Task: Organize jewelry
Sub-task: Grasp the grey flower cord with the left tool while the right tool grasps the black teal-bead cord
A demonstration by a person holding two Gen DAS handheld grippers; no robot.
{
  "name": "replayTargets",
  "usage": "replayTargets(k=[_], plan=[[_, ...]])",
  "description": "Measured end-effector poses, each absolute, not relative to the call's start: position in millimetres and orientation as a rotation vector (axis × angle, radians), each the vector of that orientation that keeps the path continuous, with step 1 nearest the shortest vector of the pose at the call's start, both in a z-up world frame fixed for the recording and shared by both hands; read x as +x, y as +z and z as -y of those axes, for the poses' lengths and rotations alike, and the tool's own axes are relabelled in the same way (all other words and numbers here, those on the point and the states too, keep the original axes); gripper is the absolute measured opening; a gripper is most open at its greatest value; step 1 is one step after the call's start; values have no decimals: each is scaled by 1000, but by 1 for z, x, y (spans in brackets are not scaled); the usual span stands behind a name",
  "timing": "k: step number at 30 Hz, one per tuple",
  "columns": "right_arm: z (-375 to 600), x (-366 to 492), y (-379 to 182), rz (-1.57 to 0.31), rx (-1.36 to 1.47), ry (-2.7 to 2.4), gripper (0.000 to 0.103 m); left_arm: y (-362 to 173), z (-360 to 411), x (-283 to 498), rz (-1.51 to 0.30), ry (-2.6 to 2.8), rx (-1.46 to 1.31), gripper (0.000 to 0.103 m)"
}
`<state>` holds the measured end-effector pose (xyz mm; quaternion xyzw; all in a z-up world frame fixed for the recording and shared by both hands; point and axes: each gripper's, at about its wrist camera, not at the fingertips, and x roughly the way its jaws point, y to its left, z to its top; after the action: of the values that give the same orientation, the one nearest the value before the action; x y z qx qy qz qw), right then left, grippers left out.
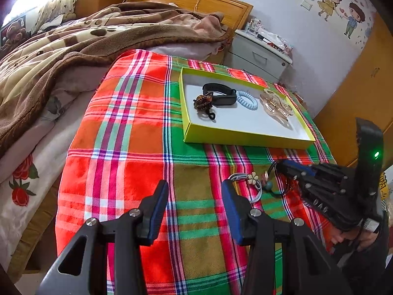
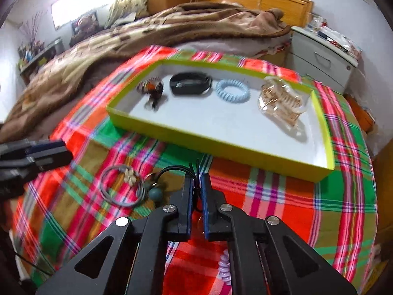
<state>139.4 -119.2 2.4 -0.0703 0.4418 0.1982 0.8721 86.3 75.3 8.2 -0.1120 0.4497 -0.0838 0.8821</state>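
Note:
A yellow-rimmed tray [image 1: 243, 143] [image 2: 221, 151] on the plaid cloth holds a brown bead bracelet [image 1: 203, 101] [image 2: 151, 88], a black band [image 1: 219, 94] [image 2: 190, 83], a blue coil hair tie [image 1: 246, 99] [image 2: 232, 91] and a clear hair claw [image 1: 276, 107] [image 2: 282, 102]. My right gripper [image 2: 196, 184] [image 1: 285, 166] is shut on a black cord necklace [image 2: 194, 172] with a teal bead [image 2: 156, 193]. A grey flower hair tie [image 1: 250, 184] [image 2: 121, 185] lies beside it. My left gripper [image 1: 194, 199] is open and empty, above the cloth.
A lilac coil hair tie [image 2: 224, 268] lies under my right gripper. The bed with a brown blanket [image 1: 73, 49] lies to the left. A white nightstand [image 1: 260, 54] stands behind the tray.

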Motion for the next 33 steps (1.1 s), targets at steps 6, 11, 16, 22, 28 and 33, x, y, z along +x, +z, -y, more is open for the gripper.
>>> replayTargets(k=[6,11,16,22,28,33], plan=[[140,133,33,-841,-32,388,7,10,-63,97,-943,-225,-190,47],[154,123,51,-791,15,372,7,9,-37,113,-966,-324,-78,47],[162,117,57,-767,56,372,7,-1,-11,119,-1002,-298,101,47],[168,115,57,-757,85,382,7,-10,8,120,-1011,-341,200,47],[177,117,52,-758,110,380,7,-14,26,125,-1020,-391,261,48],[184,121,47,-765,131,375,7,-15,30,137,-1022,-405,227,50]])
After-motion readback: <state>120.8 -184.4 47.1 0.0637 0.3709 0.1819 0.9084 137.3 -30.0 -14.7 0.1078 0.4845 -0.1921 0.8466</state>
